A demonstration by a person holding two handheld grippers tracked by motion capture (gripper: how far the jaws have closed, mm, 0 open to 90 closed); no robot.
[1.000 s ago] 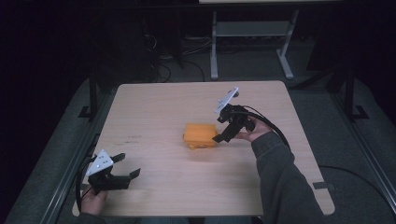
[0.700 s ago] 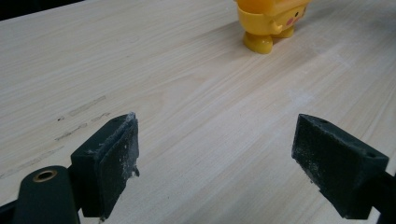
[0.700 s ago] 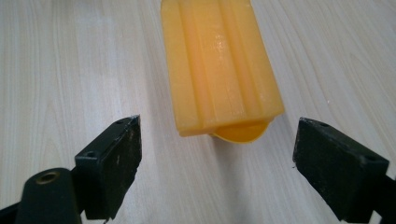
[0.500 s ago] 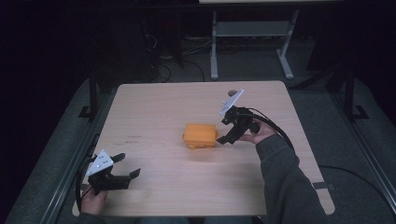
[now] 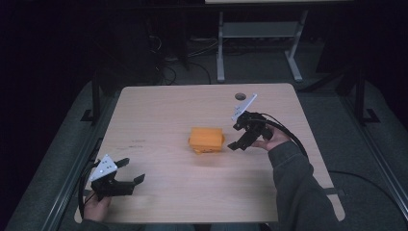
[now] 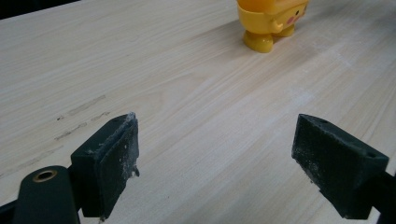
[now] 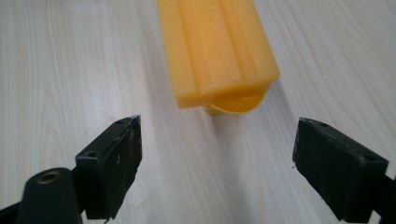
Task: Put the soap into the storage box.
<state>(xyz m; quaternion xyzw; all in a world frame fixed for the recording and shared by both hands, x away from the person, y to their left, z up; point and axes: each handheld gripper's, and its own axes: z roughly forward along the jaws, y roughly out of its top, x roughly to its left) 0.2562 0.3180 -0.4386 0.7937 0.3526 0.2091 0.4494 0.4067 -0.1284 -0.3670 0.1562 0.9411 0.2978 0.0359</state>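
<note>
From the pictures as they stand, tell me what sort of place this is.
Probably a lab or recording room: a bare wooden table on dark floor, loose cables behind it, a metal stand, and one yellow toy laid out.

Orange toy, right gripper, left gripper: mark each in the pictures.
orange toy (image 5: 207,139), high view, on its flat top.
right gripper (image 5: 237,136), high view, midway between its open fingertips.
left gripper (image 5: 133,169), high view, midway between its open fingertips.

Can't read any text, label or number anywhere, not on my yellow toy (image 5: 207,140) or the table (image 5: 159,110).
</note>
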